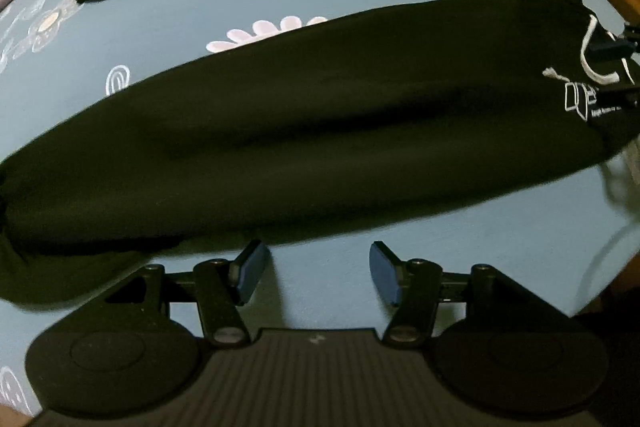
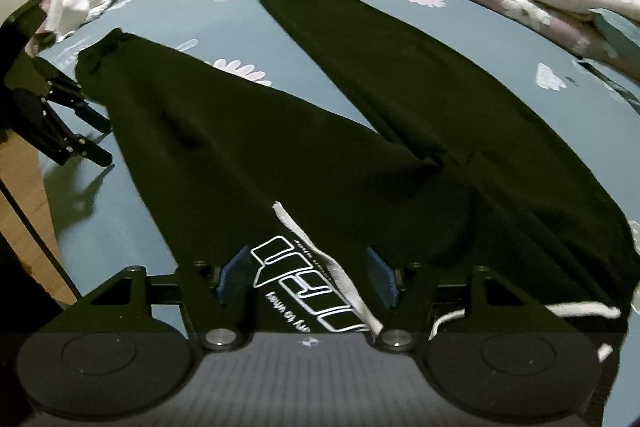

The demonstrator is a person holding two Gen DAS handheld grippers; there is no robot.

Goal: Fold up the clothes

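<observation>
The left gripper (image 1: pixel 318 269) is pointing steeply down, its jaws standing apart with nothing between the blue pads (image 1: pixel 250 273); in the right wrist view it is showing at the left edge (image 2: pixel 94 137), fingers spread. The right gripper (image 2: pixel 308 277) is also tilting downward, its jaws standing wide with cloth lying between the pads (image 2: pixel 230 273); whether they are pressing on it cannot be told.
</observation>
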